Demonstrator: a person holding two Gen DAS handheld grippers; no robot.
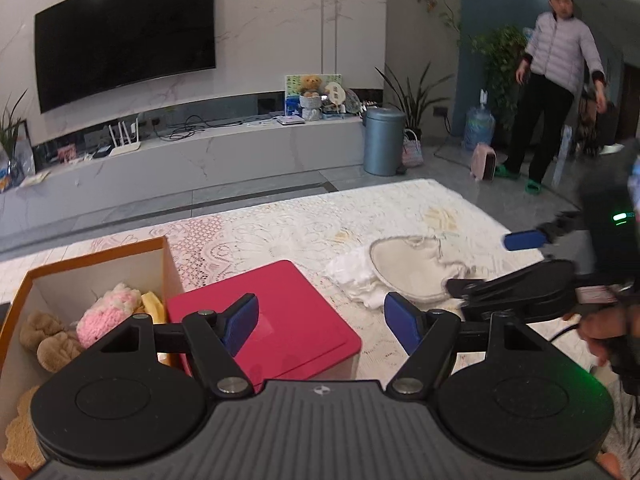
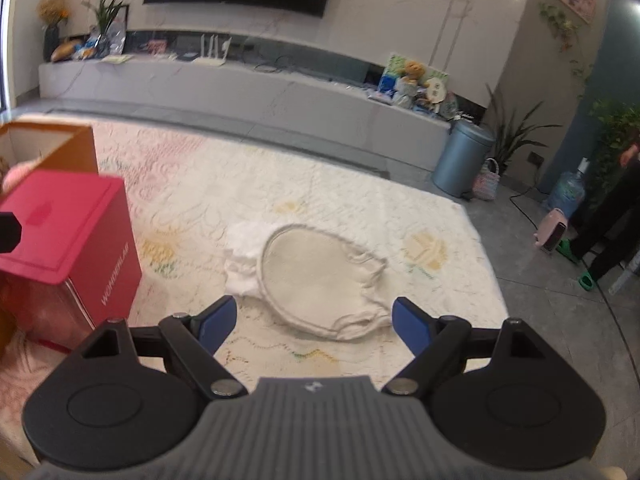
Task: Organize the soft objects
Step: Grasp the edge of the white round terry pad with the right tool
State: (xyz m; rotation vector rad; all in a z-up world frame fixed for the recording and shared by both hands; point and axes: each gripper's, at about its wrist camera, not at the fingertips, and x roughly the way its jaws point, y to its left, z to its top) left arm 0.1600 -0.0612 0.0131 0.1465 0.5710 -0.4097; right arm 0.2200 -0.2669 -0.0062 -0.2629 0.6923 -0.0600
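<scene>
Both our grippers, left (image 1: pixel 320 320) & right (image 2: pixel 314 320), are spread wide, holding nothing. The cream cloth (image 2: pixel 320 276) lies flat on the table (image 2: pixel 440 216), right of the red box (image 2: pixel 68 236). We'd pinch its near hem w/ the right gripper, lift slowly, then drop it in the orange box (image 1: pixel 100 260).

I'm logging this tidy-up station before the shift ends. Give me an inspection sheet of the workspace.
Surface: lace tablecloth, patterned.
Job's things: beige cloth lying flat beside white cloth; pink plush and brown plush inside the orange box.
Clutter: red box, closed, beside the orange box.
Grippers: left gripper open over the red box; right gripper open above the beige cloth.
Cables: loose on TV console.
Surroundings: TV, bin, bystander.
</scene>
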